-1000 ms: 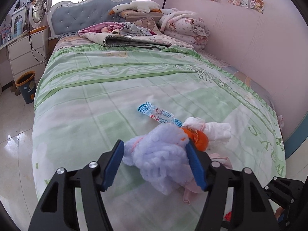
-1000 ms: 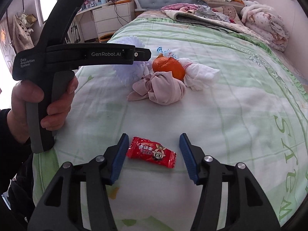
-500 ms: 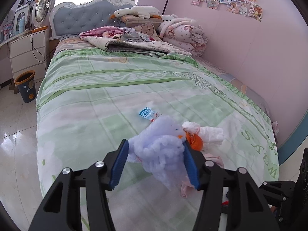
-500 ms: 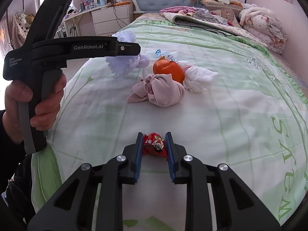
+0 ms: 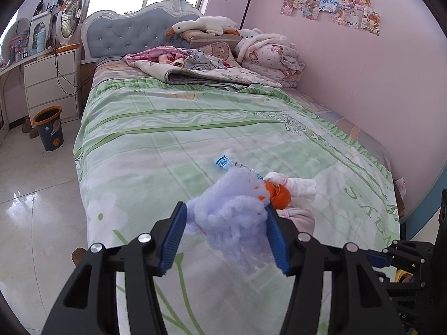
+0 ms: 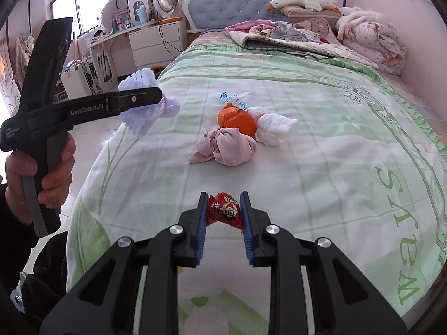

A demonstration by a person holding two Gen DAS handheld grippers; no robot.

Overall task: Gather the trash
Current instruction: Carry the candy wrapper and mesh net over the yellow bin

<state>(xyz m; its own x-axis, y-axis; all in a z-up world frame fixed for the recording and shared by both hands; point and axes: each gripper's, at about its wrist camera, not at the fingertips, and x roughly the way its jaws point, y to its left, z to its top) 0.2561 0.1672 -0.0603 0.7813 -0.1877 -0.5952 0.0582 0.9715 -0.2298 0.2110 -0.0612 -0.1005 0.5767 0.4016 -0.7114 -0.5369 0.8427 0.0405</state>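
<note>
Lilac fluff fills the left gripper (image 5: 226,234): its two blue pads pinch a woolly lilac ball (image 5: 234,217) from both sides, and the ball hangs clear of the bed, out past the bed's left edge as the right wrist camera shows it (image 6: 142,106). The person's left hand (image 6: 42,173) is wrapped around that gripper's handle.

The right gripper (image 6: 223,215) is pressed together on a red candy wrapper (image 6: 223,209), which is crumpled between the blue pads near the foot edge of the bed (image 6: 335,167), over the green and white bedspread. Whether the wrapper touches the cover cannot be told.

Toward the middle of the bed lies a small cluster: an orange (image 6: 237,118), a knotted pink cloth (image 6: 226,148) touching it on the near side, and a white crumpled tissue (image 6: 272,129) against its right side. A blue and clear wrapper (image 6: 230,99) lies just beyond the orange, toward the headboard.

At the head of the bed sit rumpled blankets (image 5: 195,67) and a stuffed goose (image 5: 204,25). On the floor beside the bed's left edge, near the white drawers (image 5: 50,83), stands a dark trash bin (image 5: 49,127) with an orange rim.
</note>
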